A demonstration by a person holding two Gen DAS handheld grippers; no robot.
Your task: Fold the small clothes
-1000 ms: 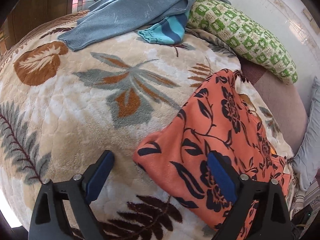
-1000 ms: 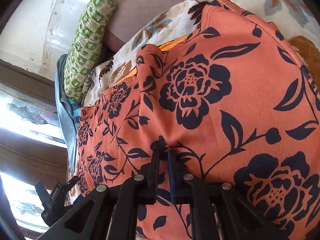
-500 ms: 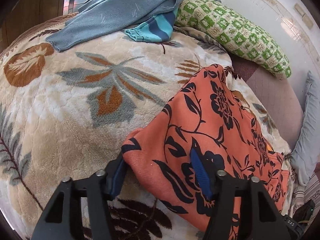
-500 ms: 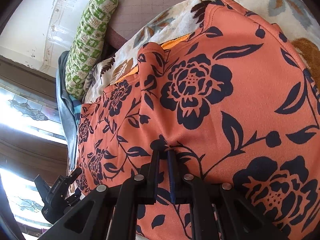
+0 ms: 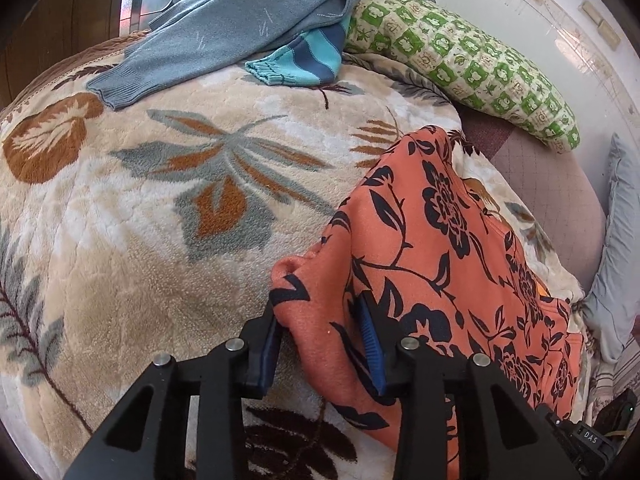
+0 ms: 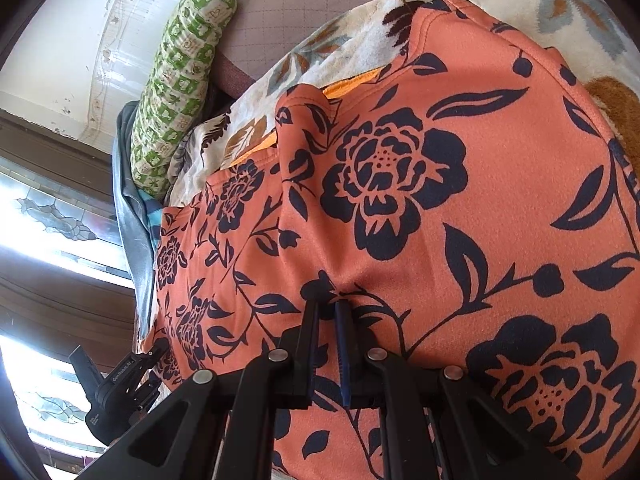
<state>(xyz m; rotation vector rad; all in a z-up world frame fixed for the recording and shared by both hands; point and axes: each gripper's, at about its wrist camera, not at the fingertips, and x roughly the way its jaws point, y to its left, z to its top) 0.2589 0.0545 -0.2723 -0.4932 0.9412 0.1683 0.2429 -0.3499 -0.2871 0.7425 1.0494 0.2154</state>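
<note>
An orange garment with a dark floral print [image 5: 452,248] lies on a leaf-patterned blanket [image 5: 160,208]. My left gripper [image 5: 320,328] straddles its near corner, jaws closing on the bunched fabric with a gap still between them. In the right wrist view the same garment [image 6: 440,184] fills the frame, and my right gripper [image 6: 330,312] is shut on a pinch of its cloth. The left gripper shows there at lower left [image 6: 120,384], at the garment's far corner.
A grey-blue sweater [image 5: 240,28] and a striped teal piece [image 5: 304,60] lie at the far edge of the blanket. A green patterned pillow [image 5: 472,68] rests by the white wall. A pale pillow [image 5: 616,248] lies at the right.
My left gripper has moved right onto the garment's corner and its jaws have narrowed from wide open around the fabric. The right gripper has stayed shut on the cloth.
</note>
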